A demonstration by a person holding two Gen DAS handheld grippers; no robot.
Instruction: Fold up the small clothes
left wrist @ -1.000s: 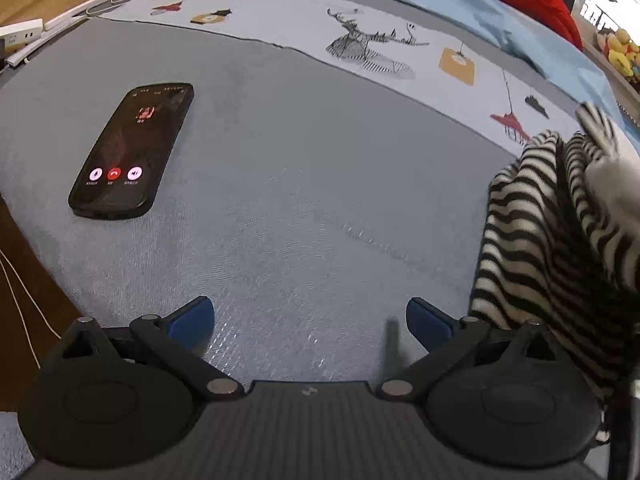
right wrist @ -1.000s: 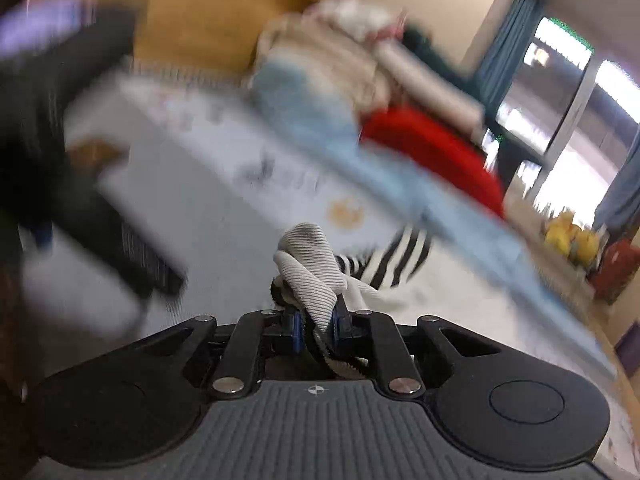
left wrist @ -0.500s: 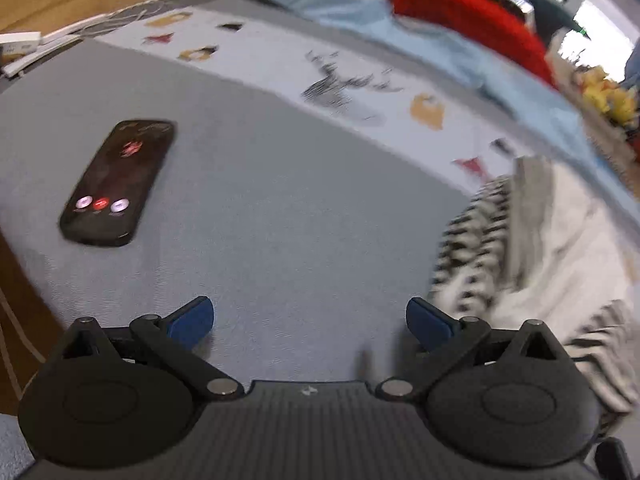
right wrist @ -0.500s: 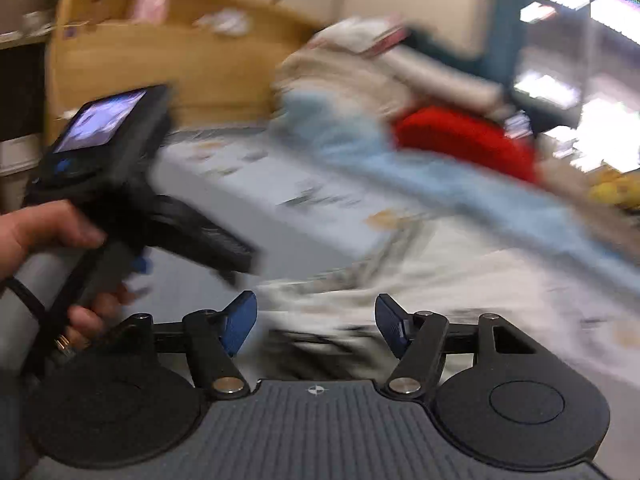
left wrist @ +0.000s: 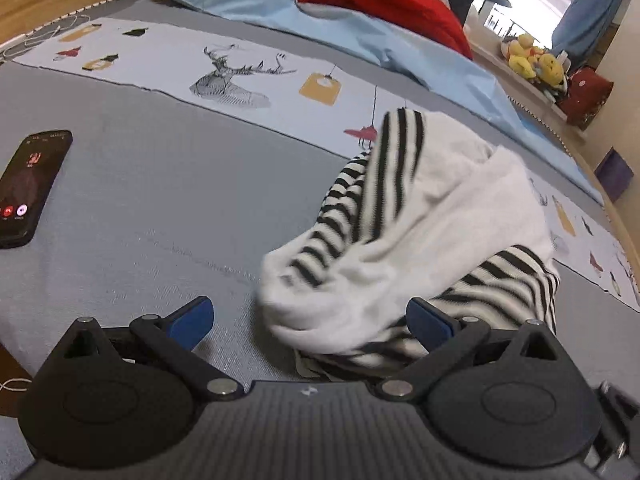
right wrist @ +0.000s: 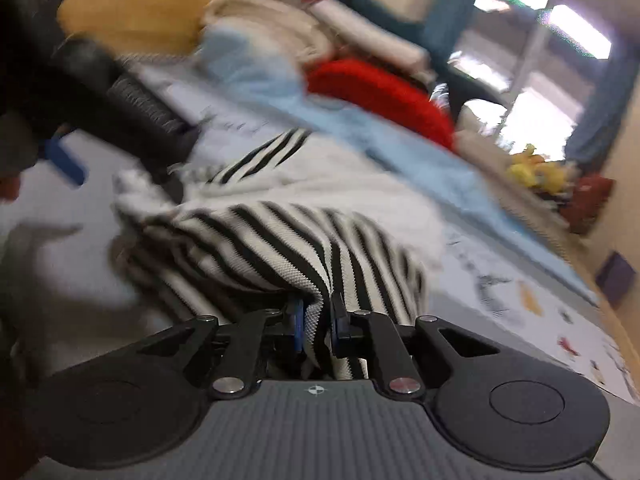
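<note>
Right claw clamped on the striped garment — left claw spread wide over its white edge (gripping nothing), phone on bed.

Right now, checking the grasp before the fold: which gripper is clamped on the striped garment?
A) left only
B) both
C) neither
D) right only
D: the right gripper pinches the striped garment between shut fingers, while the left gripper is open around it.

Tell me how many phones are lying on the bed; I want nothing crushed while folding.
1. The phone lies at the far left of the grey bed cover, apart from the striped garment. Another could be hidden under the garment.
</note>
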